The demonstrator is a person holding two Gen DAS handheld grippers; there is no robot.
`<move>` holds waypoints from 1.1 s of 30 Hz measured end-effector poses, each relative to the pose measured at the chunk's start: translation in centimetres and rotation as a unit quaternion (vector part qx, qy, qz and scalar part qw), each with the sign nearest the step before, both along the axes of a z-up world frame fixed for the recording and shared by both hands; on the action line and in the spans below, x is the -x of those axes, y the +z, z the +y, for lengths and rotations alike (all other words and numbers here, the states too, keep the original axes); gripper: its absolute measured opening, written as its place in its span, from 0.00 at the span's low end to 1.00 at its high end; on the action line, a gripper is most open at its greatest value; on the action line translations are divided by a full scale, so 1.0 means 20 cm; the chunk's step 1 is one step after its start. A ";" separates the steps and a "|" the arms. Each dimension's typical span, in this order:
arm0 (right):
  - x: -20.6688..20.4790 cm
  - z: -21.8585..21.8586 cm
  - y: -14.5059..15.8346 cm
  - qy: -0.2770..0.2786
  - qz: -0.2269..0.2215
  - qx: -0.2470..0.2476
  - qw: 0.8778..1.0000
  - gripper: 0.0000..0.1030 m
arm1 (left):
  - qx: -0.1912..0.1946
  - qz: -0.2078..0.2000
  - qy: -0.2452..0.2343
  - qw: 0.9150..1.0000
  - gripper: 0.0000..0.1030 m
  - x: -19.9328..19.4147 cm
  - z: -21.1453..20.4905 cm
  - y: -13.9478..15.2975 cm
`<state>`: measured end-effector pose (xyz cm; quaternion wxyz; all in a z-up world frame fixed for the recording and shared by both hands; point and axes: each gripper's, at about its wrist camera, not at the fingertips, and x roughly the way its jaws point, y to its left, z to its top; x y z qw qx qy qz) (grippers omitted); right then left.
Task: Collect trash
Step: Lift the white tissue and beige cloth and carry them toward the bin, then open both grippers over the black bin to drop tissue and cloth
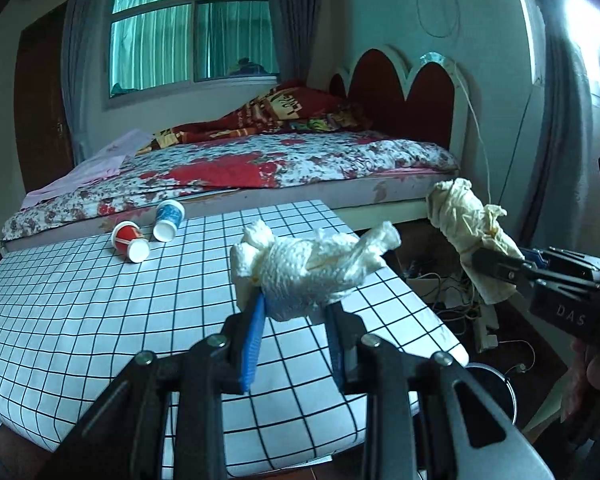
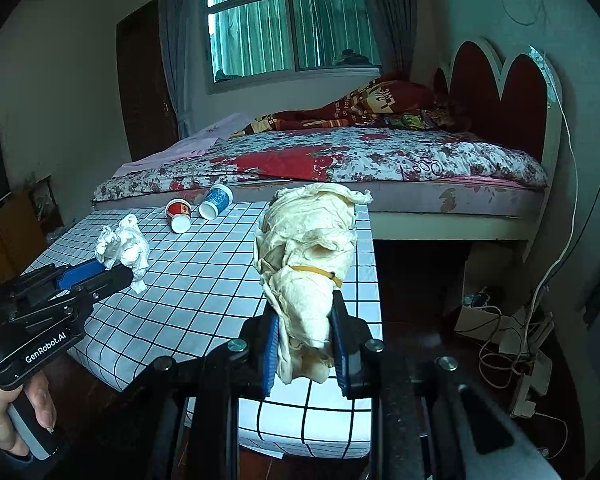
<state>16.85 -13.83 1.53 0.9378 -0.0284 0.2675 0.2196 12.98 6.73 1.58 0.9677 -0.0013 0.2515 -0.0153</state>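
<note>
My left gripper (image 1: 296, 312) is shut on a crumpled white tissue wad (image 1: 312, 272), held above the grid-patterned table (image 1: 100, 312). In the right wrist view that same gripper (image 2: 130, 280) and its wad (image 2: 124, 250) show at the left. My right gripper (image 2: 306, 344) is shut on a yellowish paper roll (image 2: 308, 260) bound by a rubber band, held over the table's right edge; the left wrist view shows this roll (image 1: 470, 232) off the table's right side. A red paper cup (image 1: 130, 242) and a blue paper cup (image 1: 168, 220) lie tipped over at the table's far side.
A bed (image 1: 260, 168) with a floral cover stands right behind the table. A dark round bin (image 1: 496, 388) sits on the floor below the table's right corner. Cables and a power strip (image 2: 512, 332) litter the floor at the right. A hand (image 2: 16, 420) holds the left gripper's handle.
</note>
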 end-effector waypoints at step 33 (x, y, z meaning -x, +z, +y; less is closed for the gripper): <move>0.33 -0.76 -0.21 -0.140 0.040 0.020 0.989 0.24 | 0.008 0.034 -0.172 0.984 0.29 0.08 -0.79 -0.16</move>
